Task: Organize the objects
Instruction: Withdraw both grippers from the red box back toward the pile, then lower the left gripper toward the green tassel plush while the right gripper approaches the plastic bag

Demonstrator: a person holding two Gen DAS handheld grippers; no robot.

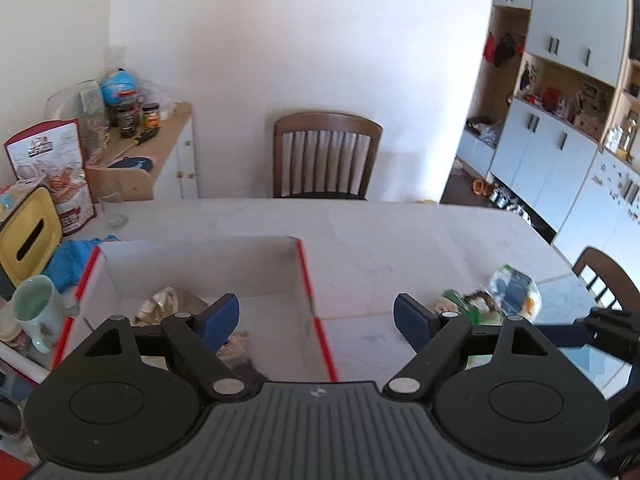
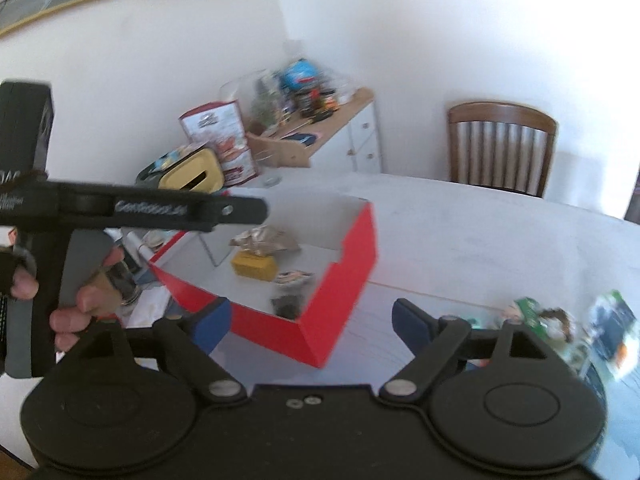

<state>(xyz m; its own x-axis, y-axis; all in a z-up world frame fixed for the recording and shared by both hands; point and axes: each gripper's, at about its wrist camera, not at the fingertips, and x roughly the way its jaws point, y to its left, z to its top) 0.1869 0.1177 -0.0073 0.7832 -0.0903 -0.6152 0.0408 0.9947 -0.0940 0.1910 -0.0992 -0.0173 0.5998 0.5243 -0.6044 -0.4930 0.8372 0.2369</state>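
A red box with a white inside [image 1: 306,276] [image 2: 352,264] stands on the white table. It holds a crumpled foil packet [image 2: 264,240] [image 1: 168,300], a yellow block [image 2: 254,266], a small round cup [image 2: 292,278] and a dark item [image 2: 286,305]. Loose packets [image 1: 504,294] [image 2: 576,326] lie on the table to the right of the box. My left gripper [image 1: 316,320] is open and empty over the box's right wall. My right gripper [image 2: 312,322] is open and empty above the box's near corner. The left gripper's body [image 2: 120,208] shows at the left of the right wrist view.
A mint mug [image 1: 34,312], a yellow container [image 1: 26,244], a blue cloth [image 1: 68,260] and a printed bag [image 1: 60,172] crowd the table's left side. A wooden chair [image 1: 326,156] stands behind the table. A sideboard with jars [image 1: 152,136] is at the back left.
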